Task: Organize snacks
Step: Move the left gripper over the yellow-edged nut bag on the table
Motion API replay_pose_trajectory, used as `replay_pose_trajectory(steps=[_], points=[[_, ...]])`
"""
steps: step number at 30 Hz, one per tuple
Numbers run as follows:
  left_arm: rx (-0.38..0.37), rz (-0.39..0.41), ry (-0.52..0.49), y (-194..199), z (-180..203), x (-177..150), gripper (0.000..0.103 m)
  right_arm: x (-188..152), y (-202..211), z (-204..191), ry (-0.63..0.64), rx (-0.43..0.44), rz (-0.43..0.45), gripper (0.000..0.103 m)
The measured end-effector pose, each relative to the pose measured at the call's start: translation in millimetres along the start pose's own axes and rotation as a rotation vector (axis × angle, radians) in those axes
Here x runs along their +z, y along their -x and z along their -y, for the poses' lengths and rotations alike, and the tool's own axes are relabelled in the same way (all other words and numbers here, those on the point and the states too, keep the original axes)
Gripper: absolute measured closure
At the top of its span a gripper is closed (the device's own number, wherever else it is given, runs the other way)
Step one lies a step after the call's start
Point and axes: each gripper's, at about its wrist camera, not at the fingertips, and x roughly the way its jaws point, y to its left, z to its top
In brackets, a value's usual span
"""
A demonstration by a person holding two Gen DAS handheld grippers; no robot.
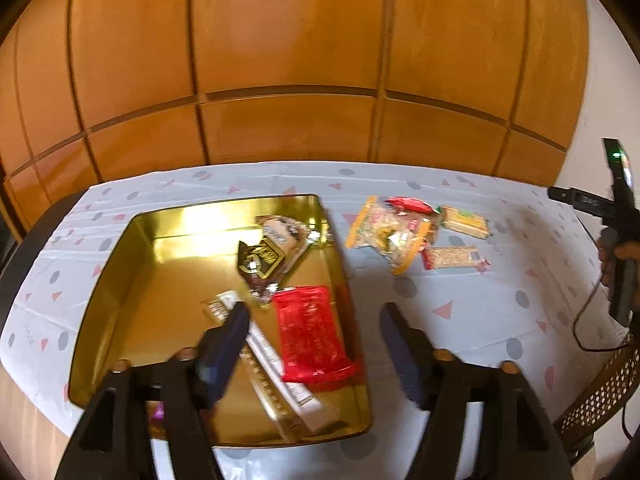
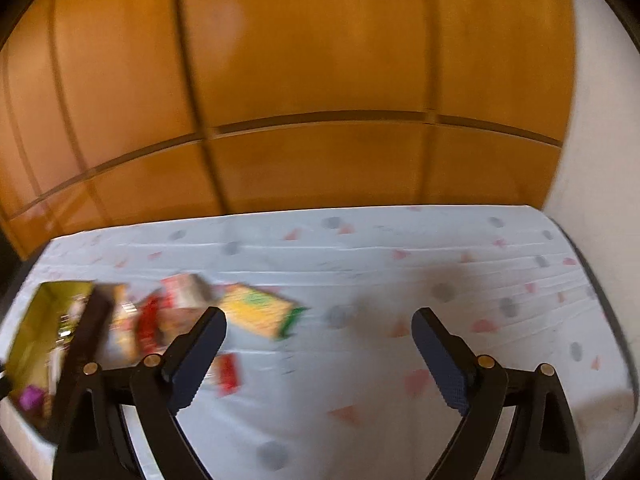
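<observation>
while unobstructed, loose snacks (image 1: 416, 236) beside gold tin (image 1: 120, 280)

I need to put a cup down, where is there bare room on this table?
Free: the tablecloth right of the loose snack pile, toward the wall. Also the near strip beside the gold tin. Crowded: the tin's right half and the pile.

gold tin (image 1: 120, 280): open, holds red packet (image 1: 310, 332) lying flat | loose snack packets (image 1: 400, 232): heaped right of tin

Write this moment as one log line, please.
left claw: open, empty, over gold tin | right claw: open, empty | loose snacks: on tablecloth
</observation>
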Motion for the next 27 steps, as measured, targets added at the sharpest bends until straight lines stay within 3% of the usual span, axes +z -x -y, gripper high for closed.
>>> replay_pose_trajectory(steps=[3, 8, 11, 17, 19, 22, 27], points=[[-0.051, -0.019, -0.012, -5.6, 9.3, 4.5, 0.025, -5.5, -17.0, 21.7, -0.066, -0.054, -0.064, 0.009], [-0.144, -0.034, -0.015, -16.2, 23.0, 20.5, 0.023, -0.8, -15.0, 35.5, -0.132, -0.018, -0.047, 0.009], [-0.119, -0.077, -0.06, -30.4, 36.9, 31.8, 0.021, -0.8, -11.2, 37.1, -0.155, 0.013, -0.04, 0.008], [-0.196, -0.144, 0.005, -60.4, 56.0, 66.1, 0.021, -0.2, -7.2, 29.3, -0.146, 0.029, -0.031, 0.007], [-0.204, -0.168, 0.024, -72.5, 61.7, 78.0, 0.021, 0.1, -6.3, 27.5, -0.139, 0.037, -0.027, 0.007], [-0.202, -0.207, 0.059, -95.9, 70.3, 96.0, 0.033, 0.3, -3.6, 25.5, -0.131, 0.046, -0.018, 0.007], [-0.143, -0.317, 0.149, -150.8, 70.0, 110.2, 0.034, 0.8, -0.5, 24.8, -0.133, 0.068, -0.013, 0.006]])
